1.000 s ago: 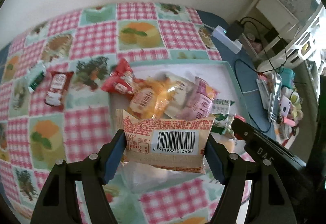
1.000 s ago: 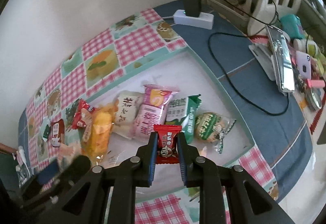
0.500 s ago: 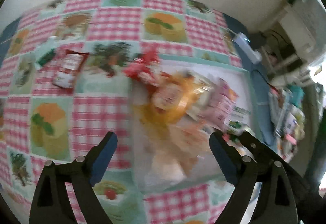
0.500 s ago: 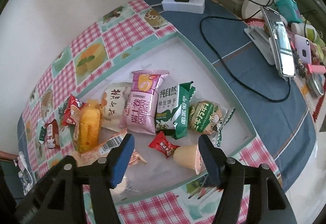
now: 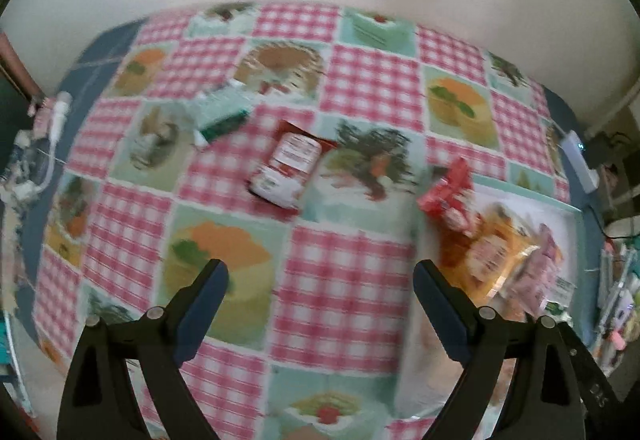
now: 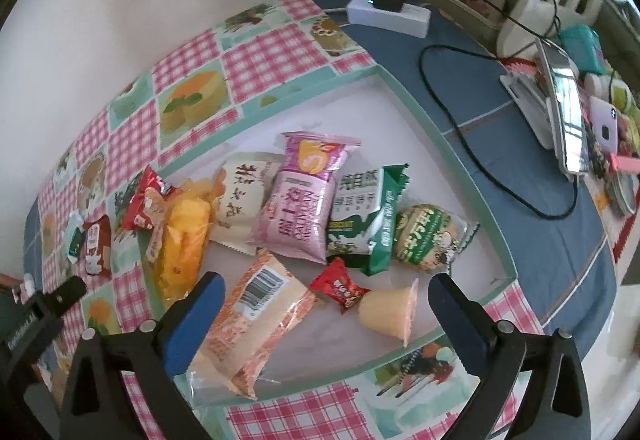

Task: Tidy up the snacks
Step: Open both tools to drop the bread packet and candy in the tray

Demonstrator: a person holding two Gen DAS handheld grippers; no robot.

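1. Both grippers had let go within the last second: the left gripper (image 5: pixel 320 276), which a second earlier clamped an orange barcode packet, stood with jaws wide apart and empty, swung left over the checked cloth of the table (image 5: pixel 344 280).

2. Farthest left on the cloth lay a green-and-white packet (image 5: pixel 222 115), and just right of it a red-and-white sachet (image 5: pixel 286 169); both rested outside the tray, well apart from the main pile. The left wrist view was blurred with motion, so their labels could not be read.

3. At the tray's left edge a red wrapper (image 6: pixel 146 197) sat partly over the rim, touching a yellow packet (image 6: pixel 182 244).

4. The barcode packet (image 6: pixel 256 316), no longer held, lay inside the tray (image 6: pixel 420 123) near its front rim, just in front of the right gripper's left finger.

5. The right gripper (image 6: pixel 322 296) was likewise spread open and empty; the small red candy (image 6: pixel 338 286) it had pinched a second before lay on the tray floor beside a pale jelly cup (image 6: pixel 390 310).

6. Behind them, a beige packet (image 6: pixel 242 197), a pink packet (image 6: pixel 306 195), a green biscuit packet (image 6: pixel 368 215) and a round green cookie pack (image 6: pixel 430 236) formed a row.

7. Two deliveries appeared complete; the two strays at left looked like the likely next pickups.
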